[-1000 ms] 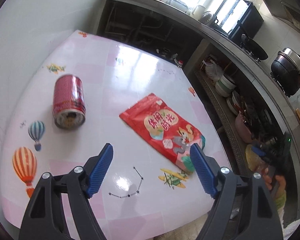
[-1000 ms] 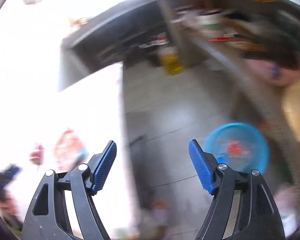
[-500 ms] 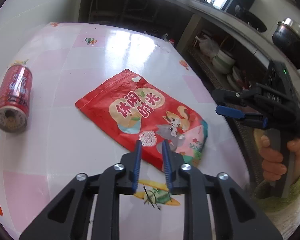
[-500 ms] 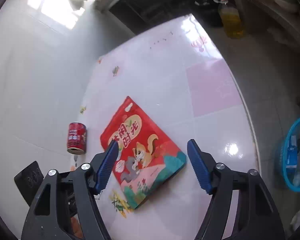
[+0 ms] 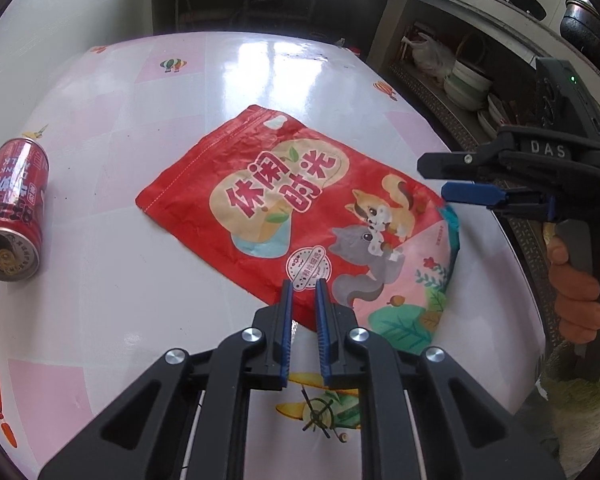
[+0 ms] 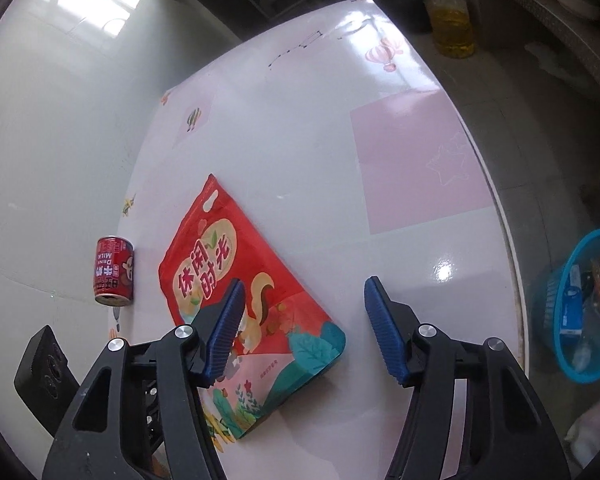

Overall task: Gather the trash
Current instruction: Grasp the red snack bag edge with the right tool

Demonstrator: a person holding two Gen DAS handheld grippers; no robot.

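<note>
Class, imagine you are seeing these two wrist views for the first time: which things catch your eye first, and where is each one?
The big red snack bag lies flat in the middle of the table, with the left gripper nearly closed at its near edge and the right gripper open above its corner. A red can lies on its side to the left of the bag. Off the table's right edge, a blue basket sits on the floor.

- Glossy white-and-pink table (image 6: 412, 168) against a pale wall (image 6: 52, 128).
- Grey tiled floor (image 6: 540, 128).
- Dark shelving (image 5: 452, 80) holding bowls.
- Window glare on tabletop.
</note>
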